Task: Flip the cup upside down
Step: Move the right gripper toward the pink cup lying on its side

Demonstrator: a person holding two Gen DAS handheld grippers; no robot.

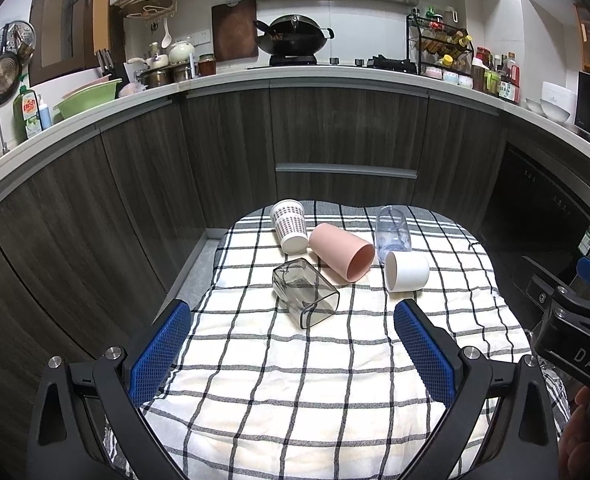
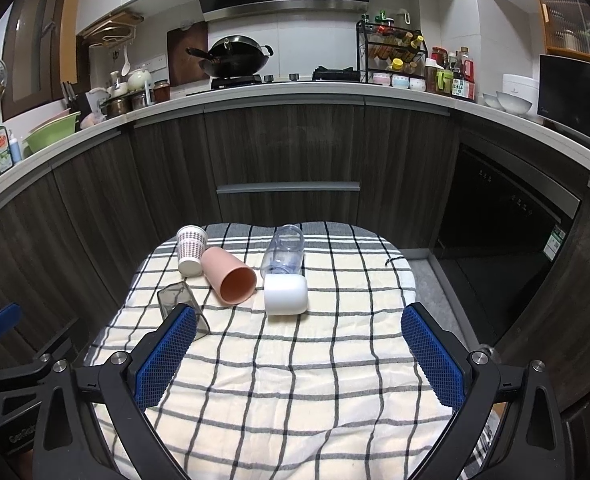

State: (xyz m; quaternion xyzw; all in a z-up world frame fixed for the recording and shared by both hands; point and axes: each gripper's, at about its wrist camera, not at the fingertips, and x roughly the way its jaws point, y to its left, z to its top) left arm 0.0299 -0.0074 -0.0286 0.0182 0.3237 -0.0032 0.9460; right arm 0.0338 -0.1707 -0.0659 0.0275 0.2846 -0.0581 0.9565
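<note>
Several cups lie on their sides on a checked cloth (image 1: pixel 295 380): a smoky square glass (image 1: pixel 305 292), a pink cup (image 1: pixel 341 252), a white cup (image 1: pixel 407 271), a dotted paper cup (image 1: pixel 289 225) and a clear bluish cup (image 1: pixel 393 228). My left gripper (image 1: pixel 293 316) is open and empty, just short of the square glass. My right gripper (image 2: pixel 299 320) is open and empty, near the white cup (image 2: pixel 286 294). The pink cup (image 2: pixel 231 280), the square glass (image 2: pixel 183 304), the dotted cup (image 2: pixel 191 250) and the clear cup (image 2: pixel 285 250) also show in the right wrist view.
The cloth (image 2: pixel 295 380) covers a small table in front of dark wood cabinets (image 1: pixel 335 132). A kitchen counter (image 1: pixel 295 80) behind carries a wok, pots and bottles. The right gripper's body (image 1: pixel 575 332) shows at the right edge of the left wrist view.
</note>
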